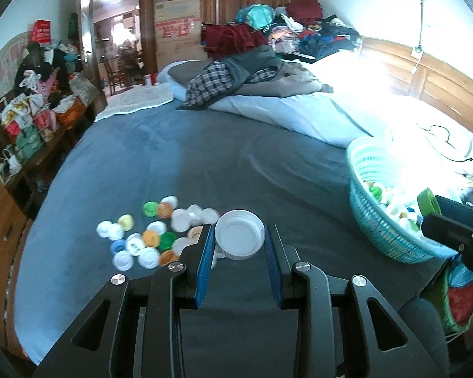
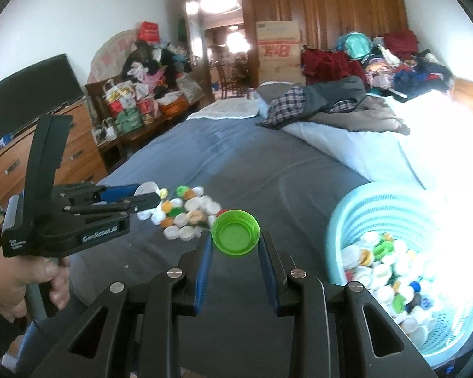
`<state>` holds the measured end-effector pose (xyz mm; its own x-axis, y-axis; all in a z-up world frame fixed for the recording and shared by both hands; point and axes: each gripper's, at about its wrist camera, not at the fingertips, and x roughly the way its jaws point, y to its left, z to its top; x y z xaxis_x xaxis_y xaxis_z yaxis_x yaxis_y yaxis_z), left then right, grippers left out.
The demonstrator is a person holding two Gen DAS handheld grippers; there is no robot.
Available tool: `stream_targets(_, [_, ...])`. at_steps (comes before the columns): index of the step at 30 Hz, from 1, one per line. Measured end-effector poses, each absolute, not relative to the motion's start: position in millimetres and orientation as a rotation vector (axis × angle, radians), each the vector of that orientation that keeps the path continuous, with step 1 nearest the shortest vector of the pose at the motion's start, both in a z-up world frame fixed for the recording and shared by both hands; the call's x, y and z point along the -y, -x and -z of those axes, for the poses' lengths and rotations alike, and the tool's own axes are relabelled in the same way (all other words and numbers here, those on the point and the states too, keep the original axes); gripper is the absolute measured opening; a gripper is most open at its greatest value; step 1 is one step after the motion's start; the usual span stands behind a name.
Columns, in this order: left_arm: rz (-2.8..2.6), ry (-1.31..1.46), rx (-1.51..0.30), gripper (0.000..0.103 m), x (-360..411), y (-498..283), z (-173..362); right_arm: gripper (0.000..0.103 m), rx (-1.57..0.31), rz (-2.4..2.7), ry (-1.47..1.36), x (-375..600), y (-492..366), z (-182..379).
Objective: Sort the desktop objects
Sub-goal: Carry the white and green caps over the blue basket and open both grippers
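Note:
In the left wrist view my left gripper (image 1: pixel 239 236) is shut on a white cap (image 1: pixel 239 237), lifted above the grey-blue bed cover. A heap of white, orange, green and yellow caps (image 1: pixel 156 234) lies on the cover just left of it. In the right wrist view my right gripper (image 2: pixel 235 236) is shut on a green cap (image 2: pixel 235 231). The turquoise mesh basket (image 2: pixel 356 217), holding several caps, stands to its right. The left gripper (image 2: pixel 142 200) shows at the left with the white cap (image 2: pixel 145 188) between its pads, held by a hand (image 2: pixel 19 278). The right gripper's green cap (image 1: pixel 428 200) shows by the basket (image 1: pixel 375 223).
The bed cover (image 1: pixel 205 163) stretches ahead, with folded quilts and clothes (image 1: pixel 252 75) at its far end. A wooden headboard (image 1: pixel 425 78) runs along the right. A dresser with bags (image 2: pixel 78 154) and a dark screen (image 2: pixel 31 94) stand to the left.

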<state>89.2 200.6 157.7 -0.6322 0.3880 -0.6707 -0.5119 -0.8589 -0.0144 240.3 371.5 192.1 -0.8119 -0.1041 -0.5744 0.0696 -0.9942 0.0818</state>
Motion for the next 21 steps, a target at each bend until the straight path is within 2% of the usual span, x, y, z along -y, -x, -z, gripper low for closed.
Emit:
stream_targets(9, [-2.354, 0.933, -0.248, 0.027, -262.3, -91.2, -169.8, 0.032, 0.131, 2.990, -0.941, -426.2, -239.2, -205.5])
stream_targets(21, [-2.160, 0.908, -0.320, 0.027, -384.0, -97.4, -184.5, 0.033, 0.196, 3.120, -1.043, -523.8, -252.7, -221.8])
